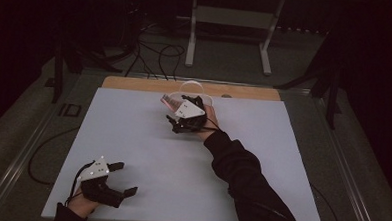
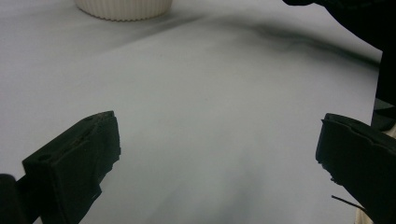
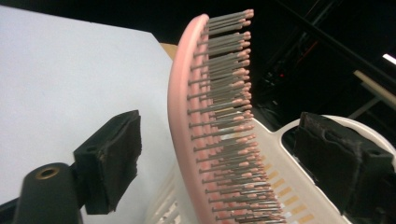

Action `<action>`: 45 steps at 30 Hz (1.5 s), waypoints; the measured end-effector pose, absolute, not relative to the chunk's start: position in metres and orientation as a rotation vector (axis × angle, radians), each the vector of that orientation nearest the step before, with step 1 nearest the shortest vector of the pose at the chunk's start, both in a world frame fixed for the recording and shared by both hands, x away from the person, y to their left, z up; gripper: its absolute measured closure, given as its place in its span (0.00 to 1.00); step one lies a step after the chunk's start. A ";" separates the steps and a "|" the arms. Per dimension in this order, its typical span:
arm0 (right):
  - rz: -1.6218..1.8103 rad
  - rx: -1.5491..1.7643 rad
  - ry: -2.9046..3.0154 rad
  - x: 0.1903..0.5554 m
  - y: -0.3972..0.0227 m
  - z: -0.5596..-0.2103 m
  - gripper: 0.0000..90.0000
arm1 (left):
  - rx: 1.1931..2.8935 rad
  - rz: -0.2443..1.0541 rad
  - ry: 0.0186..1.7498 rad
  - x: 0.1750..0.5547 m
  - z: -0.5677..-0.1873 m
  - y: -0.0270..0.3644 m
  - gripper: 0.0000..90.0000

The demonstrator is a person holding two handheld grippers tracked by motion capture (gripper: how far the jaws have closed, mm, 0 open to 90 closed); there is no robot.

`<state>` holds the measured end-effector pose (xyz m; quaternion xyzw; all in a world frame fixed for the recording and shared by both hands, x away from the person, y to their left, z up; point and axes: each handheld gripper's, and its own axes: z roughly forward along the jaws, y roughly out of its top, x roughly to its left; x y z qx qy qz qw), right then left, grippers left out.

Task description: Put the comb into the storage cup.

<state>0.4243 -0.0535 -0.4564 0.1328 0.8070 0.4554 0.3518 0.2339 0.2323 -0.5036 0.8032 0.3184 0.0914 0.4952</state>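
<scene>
Right claw (image 1: 176, 123): at the tabletop's (image 1: 132, 138) far edge, forearm stretched forward, jaws released wide either side of a pink hairbrush (image 3: 205, 121), pads off it. Hairbrush: grey pink-tipped bristles, propped in a white slotted basket (image 3: 299, 191). Left claw (image 1: 126, 180): near front-left corner, released, open tabletop ahead.

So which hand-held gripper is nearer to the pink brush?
Right. The right hand-held gripper has the brush between its open jaws; the left hand-held gripper sits far away, near the table's front edge.
</scene>
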 end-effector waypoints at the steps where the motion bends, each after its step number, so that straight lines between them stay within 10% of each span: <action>1: 1.179 0.344 2.089 0.424 -0.054 -0.456 0.13 | 1.946 0.221 0.772 0.234 -0.504 0.232 0.00; 45: 1.374 0.645 2.248 0.411 -0.095 -0.435 0.09 | 1.955 0.230 0.760 0.232 -0.503 0.231 0.00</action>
